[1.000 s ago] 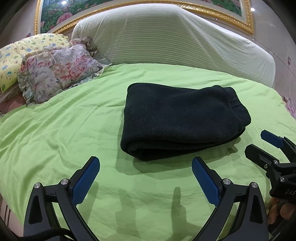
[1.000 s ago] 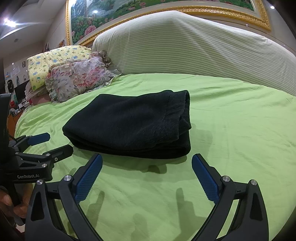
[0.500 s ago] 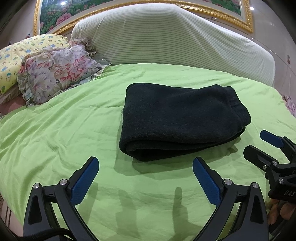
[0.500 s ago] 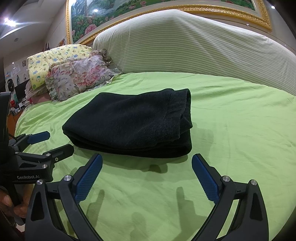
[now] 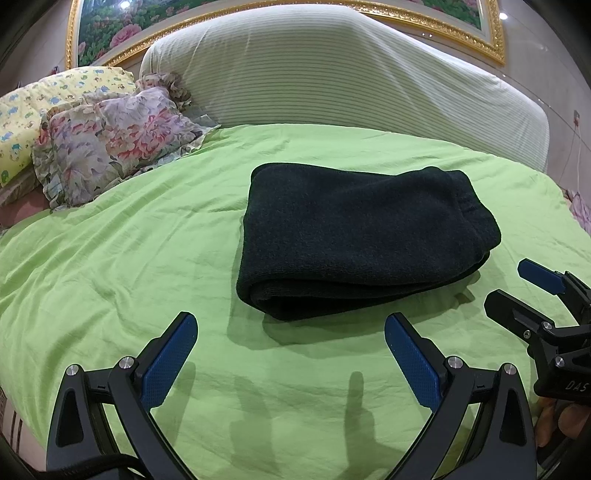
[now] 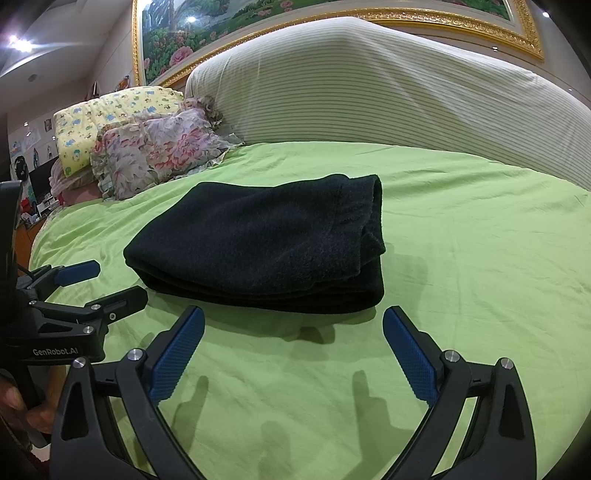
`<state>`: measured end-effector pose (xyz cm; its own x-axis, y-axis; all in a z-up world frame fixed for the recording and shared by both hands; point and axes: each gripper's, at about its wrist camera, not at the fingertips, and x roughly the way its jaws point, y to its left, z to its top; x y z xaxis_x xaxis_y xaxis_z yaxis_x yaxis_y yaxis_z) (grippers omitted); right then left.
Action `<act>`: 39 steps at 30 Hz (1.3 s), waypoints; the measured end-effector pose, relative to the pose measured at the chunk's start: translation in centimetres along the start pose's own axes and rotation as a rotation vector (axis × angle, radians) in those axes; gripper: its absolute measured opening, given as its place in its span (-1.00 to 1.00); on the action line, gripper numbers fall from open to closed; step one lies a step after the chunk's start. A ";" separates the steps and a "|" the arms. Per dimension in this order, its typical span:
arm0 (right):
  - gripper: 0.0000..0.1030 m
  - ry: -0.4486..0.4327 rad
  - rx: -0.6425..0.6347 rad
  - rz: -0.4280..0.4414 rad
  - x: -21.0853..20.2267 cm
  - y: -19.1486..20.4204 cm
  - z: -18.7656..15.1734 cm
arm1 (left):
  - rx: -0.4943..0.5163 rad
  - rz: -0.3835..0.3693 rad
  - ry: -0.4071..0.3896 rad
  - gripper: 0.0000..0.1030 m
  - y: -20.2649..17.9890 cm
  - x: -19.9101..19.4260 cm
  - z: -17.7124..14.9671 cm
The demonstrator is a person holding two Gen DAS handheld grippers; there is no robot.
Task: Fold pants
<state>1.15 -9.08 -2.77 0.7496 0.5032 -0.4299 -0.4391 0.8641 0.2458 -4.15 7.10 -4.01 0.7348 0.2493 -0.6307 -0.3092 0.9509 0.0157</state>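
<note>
the pants (image 5: pixel 362 236) are one dark bundle, folded into a thick rectangle, lying on the green bed sheet (image 5: pixel 122 251) in front of the striped headboard cover (image 5: pixel 332 77). their long axis runs side to side, roughly parallel to that headboard. in my left view the rounded fold edge faces me and the bunched end sits on the side toward my right gripper (image 5: pixel 517 284). i cannot tell which end is the waistband; the cloth is too dark to read seams or count layers.

my left gripper (image 5: pixel 290 354) hovers over the sheet on the side of the pants away from the headboard, jaws spread wide, nothing between them. my right gripper (image 6: pixel 293 347) does the same, jaws released and empty. each gripper shows in the other's view, cut off at the frame edge; the left gripper (image 6: pixel 107 284) shows only partly there.

two pillows lie beside the headboard, one floral pillow (image 5: pixel 110 144) and one yellow pillow (image 5: pixel 33 114), well apart from the pants. above the headboard, a gold-framed painting (image 6: pixel 207 26) is cropped by the frame.
</note>
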 end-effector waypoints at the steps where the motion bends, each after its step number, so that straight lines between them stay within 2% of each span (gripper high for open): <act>1: 0.89 0.001 0.000 0.000 0.0 0.1 -0.1 | 0.000 0.001 0.000 0.98 0.0 0.0 0.0; 25: 0.89 -0.002 -0.001 0.000 0.2 -0.2 0.1 | -0.008 0.003 -0.003 0.98 0.2 -0.3 0.2; 39: 0.89 -0.036 0.018 0.006 -0.7 -0.7 1.1 | 0.002 0.030 -0.059 0.98 0.3 -1.1 0.8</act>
<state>1.52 -10.04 -1.68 0.7646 0.5080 -0.3966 -0.4350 0.8608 0.2641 -4.59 7.27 -2.65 0.7598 0.2877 -0.5831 -0.3302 0.9433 0.0351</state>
